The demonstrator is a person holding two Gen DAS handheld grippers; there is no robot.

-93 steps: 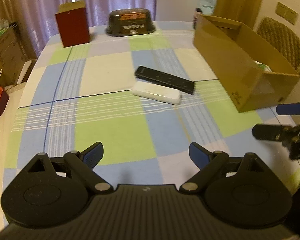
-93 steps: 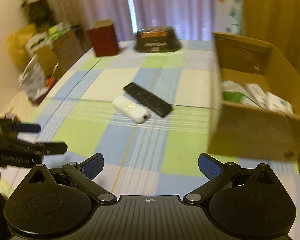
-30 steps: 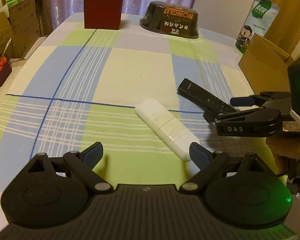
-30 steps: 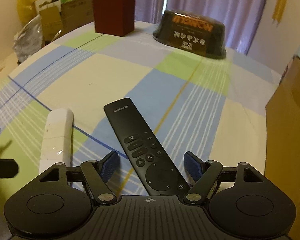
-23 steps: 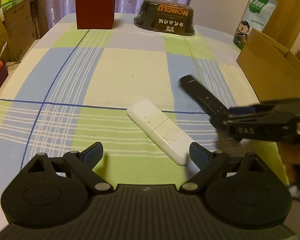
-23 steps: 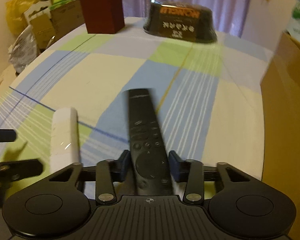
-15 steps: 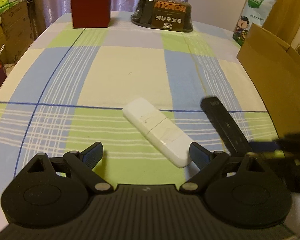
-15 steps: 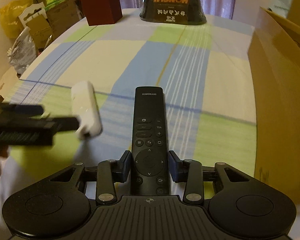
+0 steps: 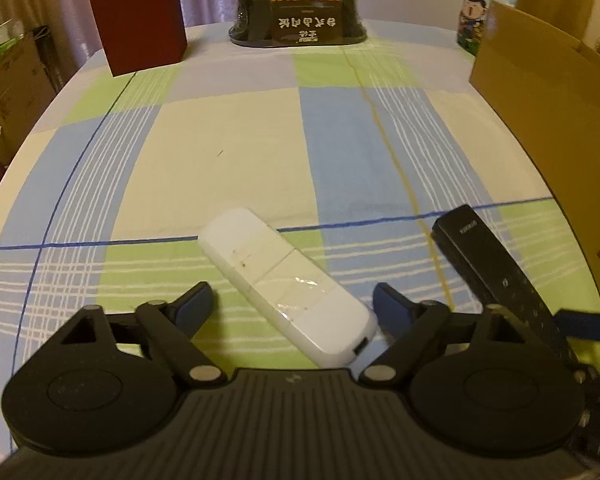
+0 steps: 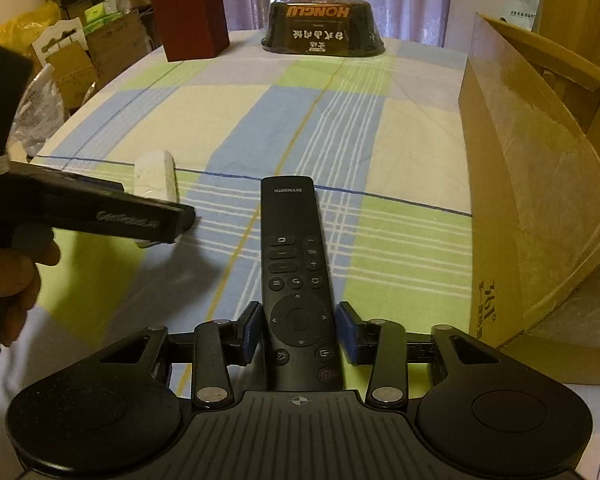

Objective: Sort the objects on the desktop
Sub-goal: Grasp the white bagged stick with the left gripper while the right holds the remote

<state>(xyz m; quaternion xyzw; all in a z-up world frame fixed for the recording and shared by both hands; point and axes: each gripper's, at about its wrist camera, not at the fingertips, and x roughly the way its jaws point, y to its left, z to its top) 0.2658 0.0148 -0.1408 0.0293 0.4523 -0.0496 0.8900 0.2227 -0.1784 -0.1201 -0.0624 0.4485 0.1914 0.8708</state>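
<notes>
Cardboard box (image 10: pixel 540 184) is standing open just right of us; its contents are hidden. We are holding the black remote (image 10: pixel 296 264) clamped by its button end in the right gripper (image 10: pixel 299 334), so it risks pivoting or clipping the box wall. Our left gripper (image 9: pixel 290 304), jaws apart, is straddling the white remote (image 9: pixel 288 284) lying on the tablecloth (image 9: pixel 228 136); closing off-centre risks skidding it.

On the table (image 9: pixel 236 136), one remote (image 9: pixel 288 284) lies left of another remote (image 10: pixel 294 272); a cardboard box (image 10: pixel 532 200) stands to their right, two containers (image 9: pixel 300 12) behind.
</notes>
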